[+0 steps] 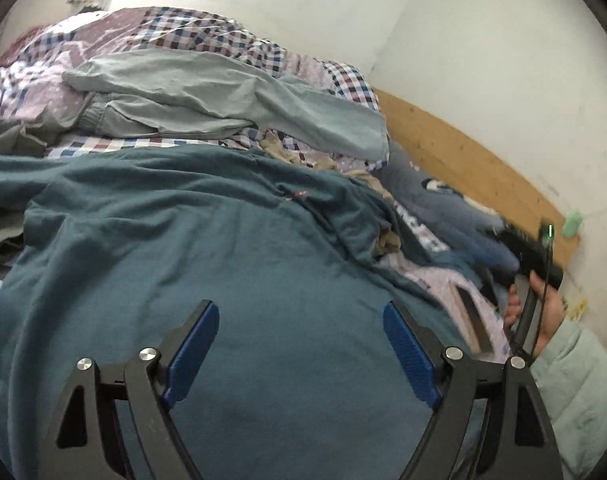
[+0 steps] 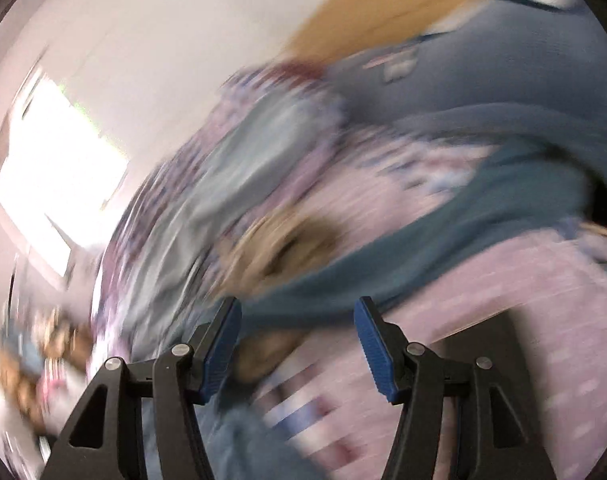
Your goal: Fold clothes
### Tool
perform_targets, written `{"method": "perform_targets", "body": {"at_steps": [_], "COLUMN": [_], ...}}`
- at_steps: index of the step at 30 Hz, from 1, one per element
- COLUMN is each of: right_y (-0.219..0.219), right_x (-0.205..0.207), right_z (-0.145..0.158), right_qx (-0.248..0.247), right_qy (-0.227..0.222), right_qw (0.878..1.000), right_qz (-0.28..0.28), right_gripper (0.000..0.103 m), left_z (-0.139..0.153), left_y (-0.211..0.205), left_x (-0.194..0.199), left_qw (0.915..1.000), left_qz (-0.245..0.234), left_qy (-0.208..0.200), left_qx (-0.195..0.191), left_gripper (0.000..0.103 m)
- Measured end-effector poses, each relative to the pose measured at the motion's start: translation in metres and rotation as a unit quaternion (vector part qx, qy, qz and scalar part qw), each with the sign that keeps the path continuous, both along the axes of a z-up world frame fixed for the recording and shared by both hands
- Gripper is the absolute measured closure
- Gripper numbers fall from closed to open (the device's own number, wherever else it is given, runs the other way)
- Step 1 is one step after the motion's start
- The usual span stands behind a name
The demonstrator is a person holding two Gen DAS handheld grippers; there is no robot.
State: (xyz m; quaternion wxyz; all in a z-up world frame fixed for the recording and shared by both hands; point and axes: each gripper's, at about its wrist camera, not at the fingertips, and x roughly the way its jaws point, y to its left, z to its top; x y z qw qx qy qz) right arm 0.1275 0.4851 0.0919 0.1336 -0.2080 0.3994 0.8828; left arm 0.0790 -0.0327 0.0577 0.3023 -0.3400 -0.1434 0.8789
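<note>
A large teal cotton shirt [image 1: 191,248] lies spread and wrinkled across the lower half of the left wrist view, covering most of the bed. The left gripper [image 1: 301,320] hangs over it low in the frame, its blue-padded fingers [image 1: 191,354] spread wide apart with nothing between them. Behind the shirt, toward the upper left, pale grey-green trousers [image 1: 207,92] lie crumpled on a checked and lilac patchwork quilt [image 1: 175,30]. A tan wooden bed board [image 1: 475,168] runs along the white wall [image 1: 483,60] at right. At the right edge a person's hand [image 1: 543,312], in a pale green padded sleeve [image 1: 579,384], grips a black handle.

The right wrist view is heavily smeared — the right gripper [image 2: 297,318] sits low centre, its blue pads [image 2: 373,350] apart and empty, with a strip of the teal shirt [image 2: 443,248] just beyond the tips and lilac dotted bedding [image 2: 523,300] at lower right.
</note>
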Motion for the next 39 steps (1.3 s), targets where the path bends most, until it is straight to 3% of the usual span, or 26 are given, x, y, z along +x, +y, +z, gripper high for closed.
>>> {"method": "perform_targets", "body": {"at_steps": [3,7,12,15,19,31,33,34,35,39], "right_y": [0.055,0.095,0.112,0.114,0.122,0.152,0.152,0.152,0.152,0.138], "right_x": [0.033,0.051,0.043,0.032,0.023,0.003,0.001,-0.001,-0.003,-0.009], "right_z": [-0.008,-0.03,-0.056,-0.06,-0.072,-0.076,-0.075,-0.075,-0.075,-0.059], "right_qx": [-0.026,-0.036,-0.074,-0.048,-0.054,-0.037,-0.033,-0.031,-0.028,0.023], "right_qy": [0.004,-0.017,-0.04,-0.071,-0.092,-0.08,-0.084,-0.089,-0.097,-0.113], "right_qw": [0.996,0.989,0.984,0.982,0.976,0.973,0.973,0.973,0.973,0.973], "right_qz": [-0.081,-0.142,-0.154,-0.17,-0.188,-0.213,-0.211,-0.209,-0.207,-0.198], "right_gripper": [0.039,0.039,0.039,0.039,0.039,0.04,0.056,0.083,0.098,0.099], "left_z": [0.002,0.003,0.003,0.002,0.001,-0.004,-0.004,-0.005,-0.005,-0.004], "left_y": [-0.002,0.0,0.012,0.019,0.02,0.011,0.011,0.011,0.01,0.007], "left_x": [-0.006,-0.012,-0.012,-0.011,-0.012,-0.019,-0.021,-0.021,-0.022,-0.023], "left_qw": [0.9995,0.9981,0.9981,0.9984,0.9985,0.9975,0.9974,0.9975,0.9975,0.9973], "left_qz": [0.01,0.014,0.002,-0.005,-0.005,0.009,0.011,0.011,0.011,0.016], "left_qy": [-0.009,-0.019,-0.019,-0.018,-0.018,-0.03,-0.032,-0.033,-0.034,-0.031], "left_qx": [0.029,0.057,0.059,0.054,0.051,0.063,0.063,0.062,0.062,0.064], "left_gripper": [0.016,0.016,0.016,0.016,0.016,0.016,0.016,0.016,0.016,0.016]}}
